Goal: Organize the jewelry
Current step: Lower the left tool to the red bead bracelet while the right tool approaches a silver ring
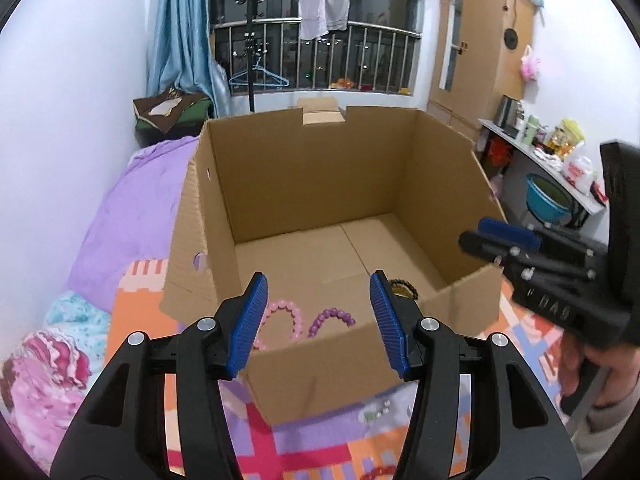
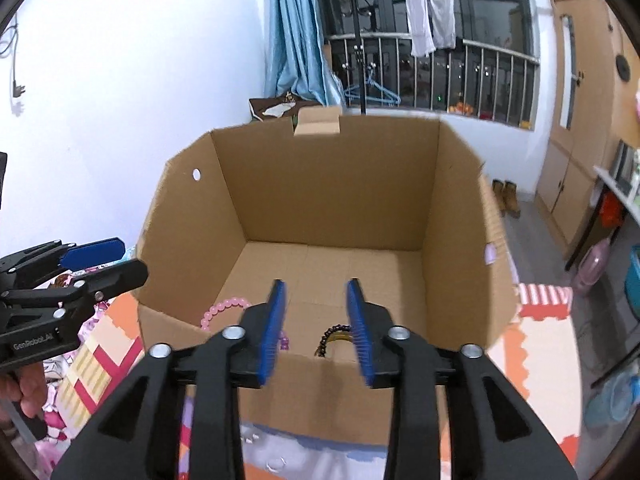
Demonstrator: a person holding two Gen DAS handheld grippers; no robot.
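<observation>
An open cardboard box (image 1: 280, 168) stands on the bed; it also shows in the right wrist view (image 2: 332, 184). Inside near its front wall lie a pink bead bracelet (image 1: 298, 318), a purple bead bracelet (image 1: 332, 316) and a dark bead bracelet (image 1: 404, 286). The right wrist view shows the pink bracelet (image 2: 224, 308) and the dark bracelet (image 2: 330, 334). My left gripper (image 1: 318, 312) is open and empty above the box's front edge. My right gripper (image 2: 318, 320) is open and empty over the front wall. A small pearl piece (image 1: 378, 410) lies on the bedding in front of the box.
The box rests on a patterned quilt (image 1: 132, 312) beside a purple blanket (image 1: 132, 208). A red item (image 1: 380, 472) lies at the bottom edge. A white wall is on the left, a wardrobe (image 1: 480, 48) and a cluttered shelf (image 1: 552, 152) on the right.
</observation>
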